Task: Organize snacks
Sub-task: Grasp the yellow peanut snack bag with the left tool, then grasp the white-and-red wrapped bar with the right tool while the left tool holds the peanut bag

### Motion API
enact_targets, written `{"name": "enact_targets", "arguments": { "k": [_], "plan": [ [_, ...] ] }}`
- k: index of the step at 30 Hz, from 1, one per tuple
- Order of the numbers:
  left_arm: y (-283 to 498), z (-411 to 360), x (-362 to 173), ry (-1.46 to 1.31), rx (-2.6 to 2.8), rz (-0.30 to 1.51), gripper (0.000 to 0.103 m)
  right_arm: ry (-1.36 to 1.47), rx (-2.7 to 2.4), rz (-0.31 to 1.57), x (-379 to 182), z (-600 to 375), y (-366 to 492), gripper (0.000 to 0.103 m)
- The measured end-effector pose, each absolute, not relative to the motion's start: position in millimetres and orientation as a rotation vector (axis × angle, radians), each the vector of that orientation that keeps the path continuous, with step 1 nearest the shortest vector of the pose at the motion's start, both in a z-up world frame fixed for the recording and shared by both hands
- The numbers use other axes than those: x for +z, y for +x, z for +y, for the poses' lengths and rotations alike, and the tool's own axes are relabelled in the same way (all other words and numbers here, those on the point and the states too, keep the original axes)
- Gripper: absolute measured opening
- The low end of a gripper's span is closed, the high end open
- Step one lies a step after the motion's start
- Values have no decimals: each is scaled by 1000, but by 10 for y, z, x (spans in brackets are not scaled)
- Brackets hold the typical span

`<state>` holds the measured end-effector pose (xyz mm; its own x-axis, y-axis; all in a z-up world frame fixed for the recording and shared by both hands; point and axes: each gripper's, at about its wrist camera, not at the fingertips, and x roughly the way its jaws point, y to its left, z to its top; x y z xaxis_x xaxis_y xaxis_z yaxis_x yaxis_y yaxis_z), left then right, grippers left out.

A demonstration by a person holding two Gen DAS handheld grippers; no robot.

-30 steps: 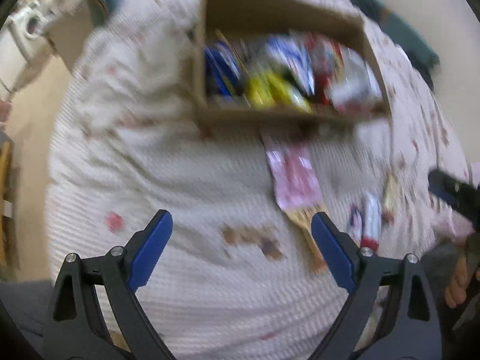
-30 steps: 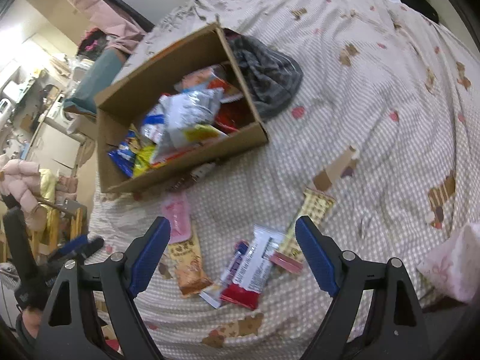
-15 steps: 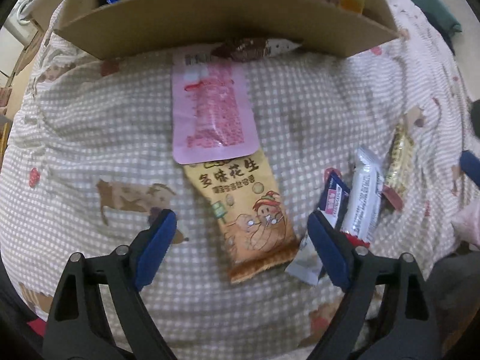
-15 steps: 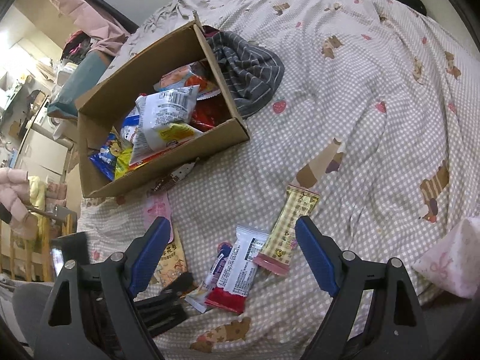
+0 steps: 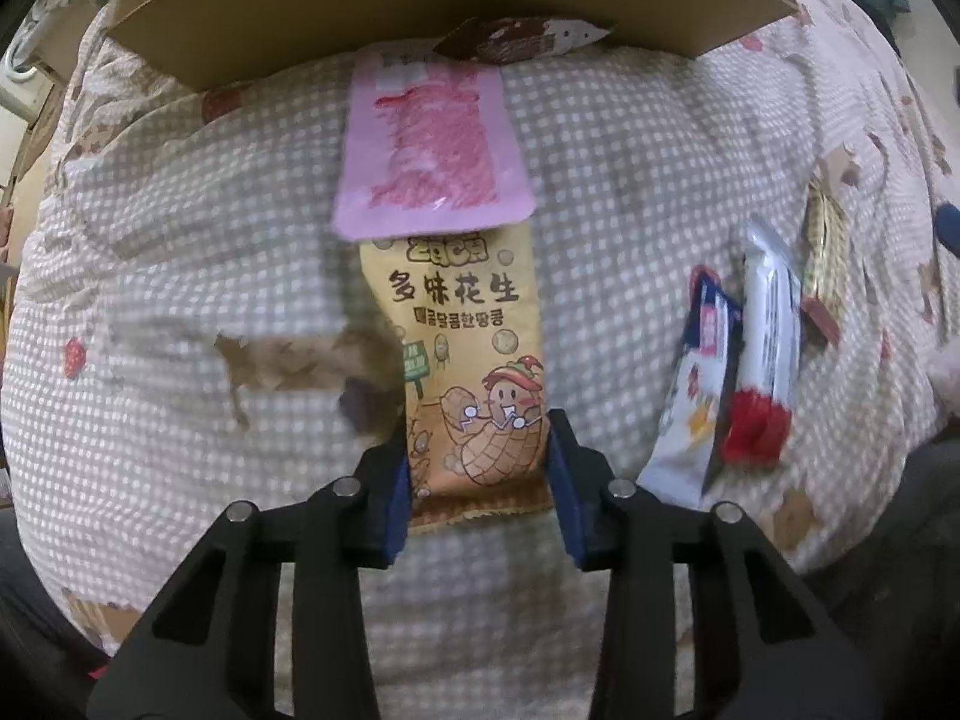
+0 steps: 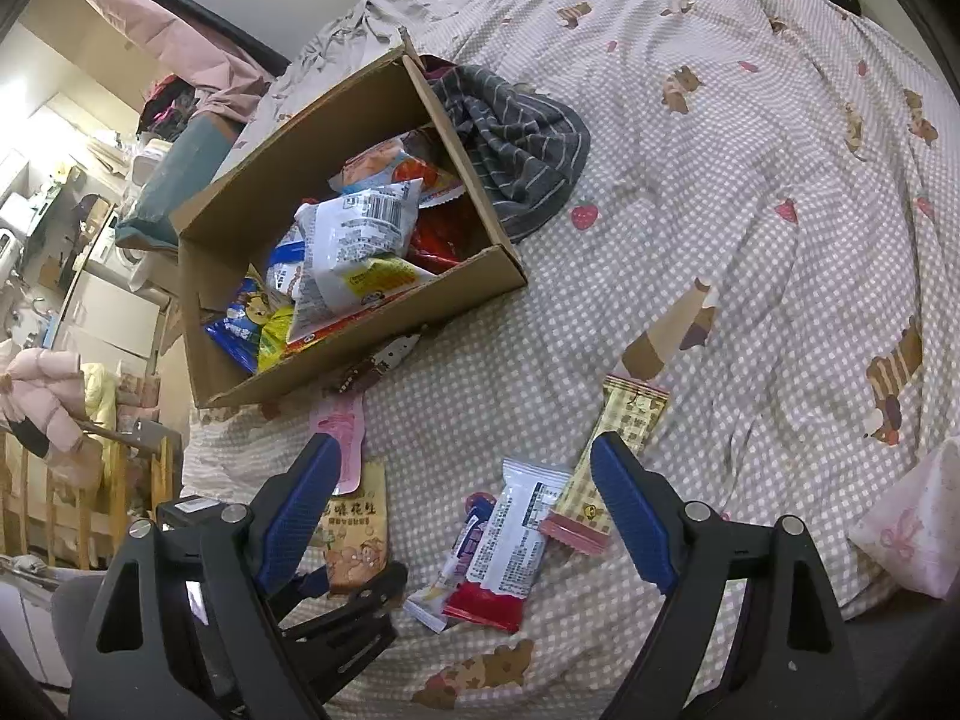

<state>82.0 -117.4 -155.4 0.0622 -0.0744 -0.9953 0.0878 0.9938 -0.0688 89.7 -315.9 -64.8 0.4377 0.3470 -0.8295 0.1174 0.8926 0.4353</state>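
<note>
The left gripper (image 5: 478,468) has its blue pads on either side of the near end of the orange peanut packet (image 5: 465,354), pinching it across its width while it lies flat on the bed (image 5: 180,252). The far end of that packet is tucked under a pink pouch (image 5: 429,144), which reaches up to the front wall of the cardboard box (image 5: 420,6). A brown wrapper (image 5: 516,39) lies against that wall too. The right gripper (image 6: 462,510) hangs spread wide and empty above the loose snacks: a white-and-red bar (image 6: 510,540), a blue-and-white packet (image 6: 462,552) partly under it, and a yellow checked bar (image 6: 612,450) beside them.

The step in hand looks like the pick-up of the peanut packet, to go into the box with the snacks already there. The next move calls for drawing the packet back or lifting it gently, so it slides from under the pink pouch without dragging it along, then carrying it over the box wall. The thin foil may slip or buckle between the pads.
</note>
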Motion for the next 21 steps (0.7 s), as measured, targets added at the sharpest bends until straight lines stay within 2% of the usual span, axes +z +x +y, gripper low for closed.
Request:
{"name": "enact_targets", "arguments": {
  "k": [9,14,21],
  "plan": [
    [603,-713,-1040,-31,-144,1441,34,479,157,1130,-665,-3131,900,88],
    [682,-413,-676,-27,-103,1322,34,501,152,1158,-730,-3155,918,88],
    [867,-57,-595,-56,-85,1233,34,620,110,1175,-838,-3363,922,88]
  ]
}}
